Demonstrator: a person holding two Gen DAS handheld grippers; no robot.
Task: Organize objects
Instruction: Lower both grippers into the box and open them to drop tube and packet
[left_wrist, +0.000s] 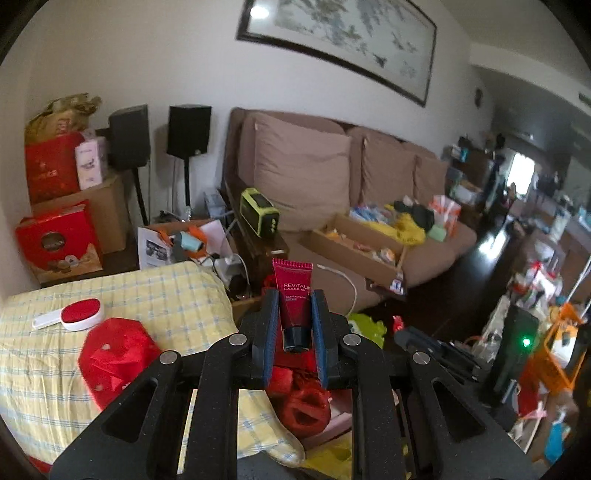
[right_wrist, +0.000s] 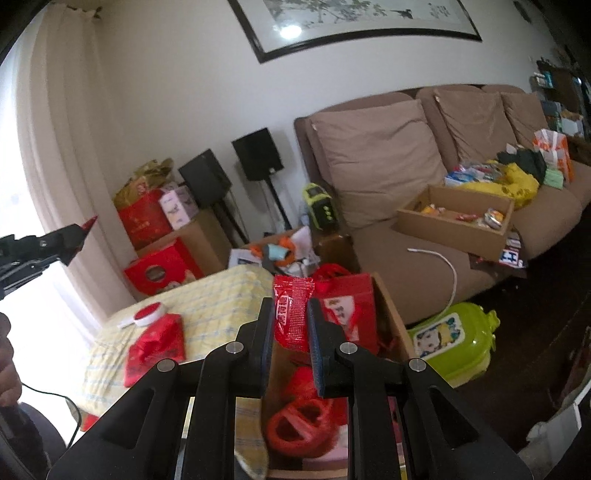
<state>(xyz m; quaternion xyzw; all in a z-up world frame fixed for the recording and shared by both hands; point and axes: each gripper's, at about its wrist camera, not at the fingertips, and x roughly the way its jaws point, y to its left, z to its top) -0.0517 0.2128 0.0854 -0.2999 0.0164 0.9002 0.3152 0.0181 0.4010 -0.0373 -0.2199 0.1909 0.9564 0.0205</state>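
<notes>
we carry a red cream tube (left_wrist: 294, 301) clamped in the left gripper (left_wrist: 295, 321) and a red snack packet (right_wrist: 291, 314) clamped in the right gripper (right_wrist: 290, 325). both hang above the open cardboard box (right_wrist: 388, 314) beside the yellow checked bed (left_wrist: 110, 295); lower each clear of the red bag (right_wrist: 343, 306) before we let go.

Left gripper (left_wrist: 295, 295) clamps a tube (left_wrist: 294, 299) upright between its pads; right gripper (right_wrist: 290, 302) likewise clamps a sachet (right_wrist: 291, 314), both over an open box (right_wrist: 388, 314) holding a gift bag (right_wrist: 345, 306). Left of the box stands a cloth-covered table (left_wrist: 192, 291), a lint brush (left_wrist: 74, 314) on it with a flat bag (left_wrist: 114, 354) just before the brush. Behind lies the sofa (right_wrist: 424, 258), a tray of oddments (right_wrist: 454, 218) on its seat, speakers (left_wrist: 188, 129) left of it.
</notes>
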